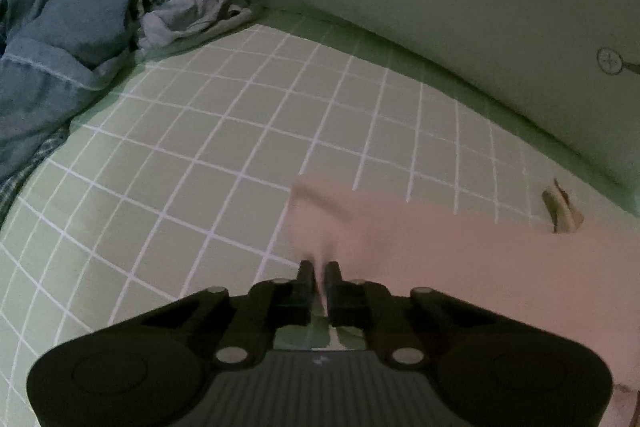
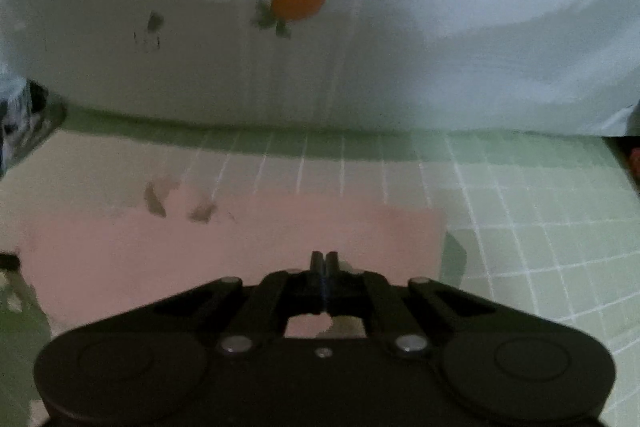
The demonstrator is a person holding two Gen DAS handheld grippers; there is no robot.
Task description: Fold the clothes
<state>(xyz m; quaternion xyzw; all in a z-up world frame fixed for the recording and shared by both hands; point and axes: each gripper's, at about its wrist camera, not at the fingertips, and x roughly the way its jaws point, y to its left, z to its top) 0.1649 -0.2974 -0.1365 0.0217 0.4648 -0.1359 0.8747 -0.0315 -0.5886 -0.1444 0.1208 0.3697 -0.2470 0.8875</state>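
On the green grid mat (image 1: 224,155), a pink garment (image 2: 240,251) lies flat — both grippers clench its near edge. Left gripper (image 1: 319,269) pinches a blurred pink fold; right gripper (image 2: 324,259) has its jaws pressed together on the cloth. Beside the mat's far corner sits a heap of blue clothes (image 1: 68,39).

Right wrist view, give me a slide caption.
Right gripper shut on a pink garment over the green grid mat.
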